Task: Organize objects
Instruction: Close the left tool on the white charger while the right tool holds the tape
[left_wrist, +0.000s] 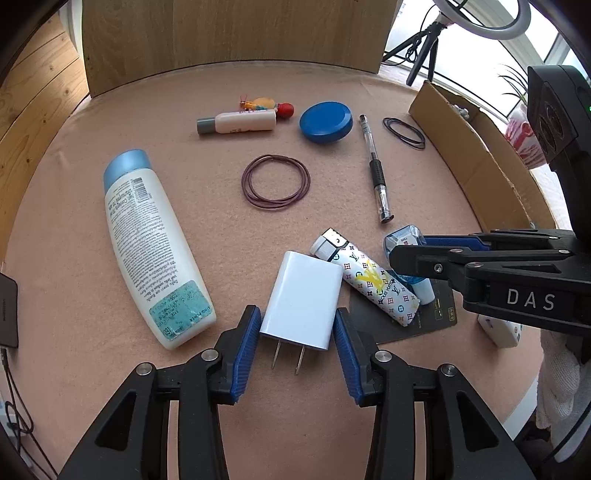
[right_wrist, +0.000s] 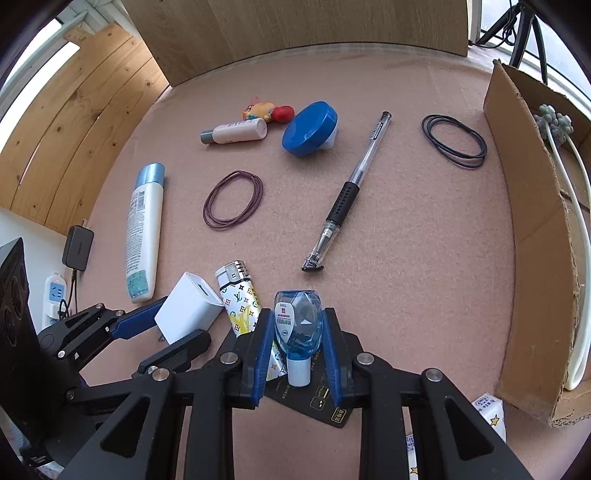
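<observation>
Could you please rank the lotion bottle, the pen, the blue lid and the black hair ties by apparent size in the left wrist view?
1. Lotion bottle, largest, though nearer the camera.
2. Pen.
3. Blue lid and black hair ties: too similar to rank.

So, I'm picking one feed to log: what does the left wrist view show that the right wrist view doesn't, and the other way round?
Only the left wrist view: the charger's two prongs and a ring light at the top.
Only the right wrist view: the white cable inside the box, and a power strip beside the table.
Both: the charger between the left gripper's jaws, the blue bottle between the right gripper's jaws, and the lighter, pen and lotion.
</observation>
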